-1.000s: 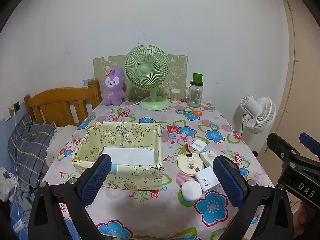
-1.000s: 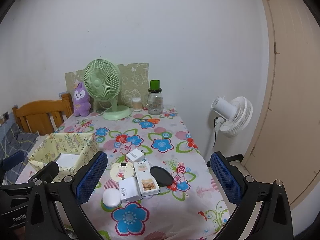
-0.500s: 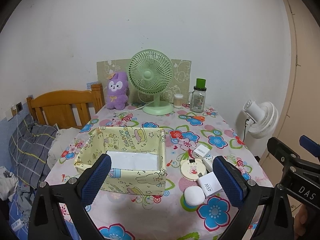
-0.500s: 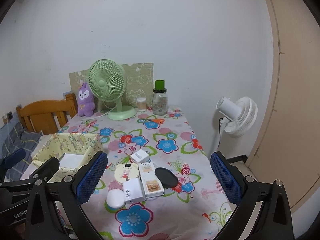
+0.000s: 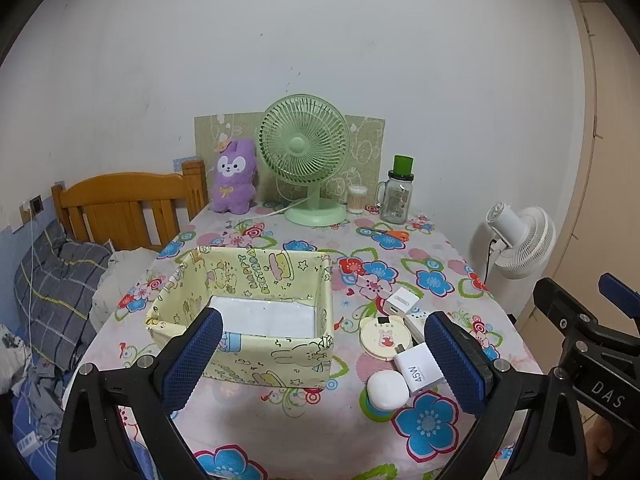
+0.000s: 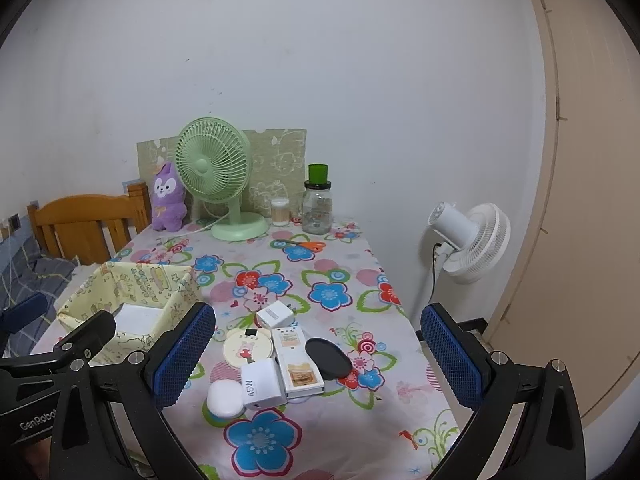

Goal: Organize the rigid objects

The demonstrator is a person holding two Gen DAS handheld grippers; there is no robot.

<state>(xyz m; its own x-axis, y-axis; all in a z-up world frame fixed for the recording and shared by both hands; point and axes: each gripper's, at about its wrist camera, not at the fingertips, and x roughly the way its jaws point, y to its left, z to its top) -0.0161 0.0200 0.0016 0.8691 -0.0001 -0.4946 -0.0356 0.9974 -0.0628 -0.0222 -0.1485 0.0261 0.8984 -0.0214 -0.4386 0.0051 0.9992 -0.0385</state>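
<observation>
Fingers of the left gripper (image 5: 324, 360) stand wide apart at the bottom of its frame, holding nothing; the blue pads (image 5: 192, 356) frame the near wall of the yellow fabric box (image 5: 248, 276). The right gripper (image 6: 318, 356) is likewise spread wide and empty, its fingers (image 6: 182, 354) low in its own frame with the cluster of small things between them.

That cluster lies on the flowered bench (image 6: 332, 292), just right of the box in the left view. It holds a white rounded case (image 6: 225, 398) nearest the camera, a white charger marked 45W (image 6: 262, 384) touching it, a round cream compact (image 6: 248, 347) behind, a long white device (image 6: 296, 362), a black oval disc (image 6: 328, 358) to the right and a small white plug cube (image 6: 274, 316) furthest back. A white flat item (image 5: 264, 316) lies on the box floor.

At the far end of the bench stand a green desk fan (image 5: 306, 156), a purple plush toy (image 5: 234, 178), a glass jar with a green lid (image 5: 396, 192) and orange scissors (image 5: 394, 234). A white floor fan (image 6: 470, 240) stands at the right, off the bench.
</observation>
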